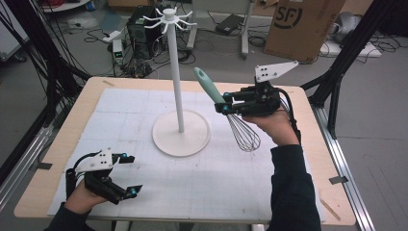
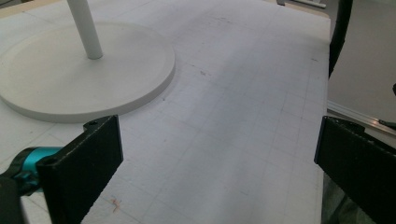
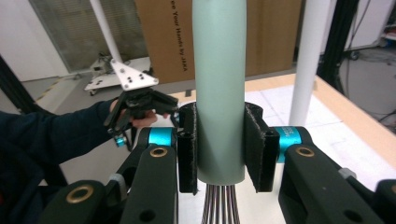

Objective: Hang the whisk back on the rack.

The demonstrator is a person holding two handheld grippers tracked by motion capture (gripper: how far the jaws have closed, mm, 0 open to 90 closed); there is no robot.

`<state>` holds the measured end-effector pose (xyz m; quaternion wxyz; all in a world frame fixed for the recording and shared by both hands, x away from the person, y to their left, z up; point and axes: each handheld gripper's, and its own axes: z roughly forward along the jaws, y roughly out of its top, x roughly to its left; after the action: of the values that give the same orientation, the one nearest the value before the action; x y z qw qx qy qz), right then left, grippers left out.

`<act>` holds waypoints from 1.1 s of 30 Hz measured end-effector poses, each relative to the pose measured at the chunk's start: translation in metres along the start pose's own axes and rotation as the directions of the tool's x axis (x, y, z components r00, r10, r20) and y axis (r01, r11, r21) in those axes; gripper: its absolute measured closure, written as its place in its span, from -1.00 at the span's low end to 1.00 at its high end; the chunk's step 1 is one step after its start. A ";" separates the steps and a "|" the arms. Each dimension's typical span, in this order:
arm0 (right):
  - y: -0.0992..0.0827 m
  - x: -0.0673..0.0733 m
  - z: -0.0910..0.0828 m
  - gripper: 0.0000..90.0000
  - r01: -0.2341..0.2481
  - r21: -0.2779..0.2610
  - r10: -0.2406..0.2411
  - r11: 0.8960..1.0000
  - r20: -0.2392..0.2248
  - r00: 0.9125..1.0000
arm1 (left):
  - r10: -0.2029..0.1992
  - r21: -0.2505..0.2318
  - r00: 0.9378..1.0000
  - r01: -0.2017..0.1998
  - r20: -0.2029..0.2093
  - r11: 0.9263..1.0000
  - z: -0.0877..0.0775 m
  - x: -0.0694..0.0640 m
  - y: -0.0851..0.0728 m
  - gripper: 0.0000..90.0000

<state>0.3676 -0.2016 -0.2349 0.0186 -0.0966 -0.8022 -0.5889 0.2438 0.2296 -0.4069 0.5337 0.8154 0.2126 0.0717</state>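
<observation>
A whisk with a pale green handle and a wire head hangs in the air to the right of the white stand's pole. My right gripper is shut on the handle's lower end, both pads pressing its sides. The handle tilts up to the left and the wires point down toward the mat. The white stand has a round base and a ring of hooks on top. My left gripper rests open at the table's near left, with bare mat between its jaws.
A white gridded mat covers the wooden table. Black frame posts stand at the right and left edges. On the floor behind the table lie a cardboard box, cables and electronics.
</observation>
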 end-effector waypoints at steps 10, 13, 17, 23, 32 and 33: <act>0.028 -0.007 0.002 0.53 0.027 -0.042 -0.026 0.999 0.017 1.000 | 0.000 0.000 1.000 0.000 0.002 1.000 0.000 0.000 0.000 -0.96; 0.035 -0.010 0.003 0.53 0.021 -0.059 -0.020 0.998 0.015 1.000 | -0.001 -0.004 1.000 0.001 0.001 1.000 -0.001 0.000 0.000 -0.96; 0.046 -0.012 0.006 0.53 0.036 -0.076 -0.034 0.996 0.029 0.999 | -0.003 -0.007 1.000 0.003 0.004 1.000 -0.001 0.000 0.000 -0.96; 0.057 -0.016 0.007 0.53 0.035 -0.080 -0.032 0.996 0.042 0.999 | -0.001 -0.006 1.000 0.001 0.005 1.000 -0.001 0.000 0.000 -0.96; 0.067 -0.021 0.010 0.53 0.021 -0.097 -0.016 0.995 0.056 0.998 | 0.000 -0.010 1.000 0.000 0.014 1.000 -0.002 0.000 0.001 -0.96; 0.067 -0.022 0.010 0.53 0.016 -0.099 -0.011 0.995 0.053 0.999 | 0.000 -0.011 1.000 0.000 0.014 1.000 -0.002 0.000 0.000 -0.96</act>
<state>0.4016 -0.1754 -0.1778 -0.0110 -0.1073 -0.7728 -0.6254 0.2431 0.2310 -0.4056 0.5397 0.8128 0.2086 0.0670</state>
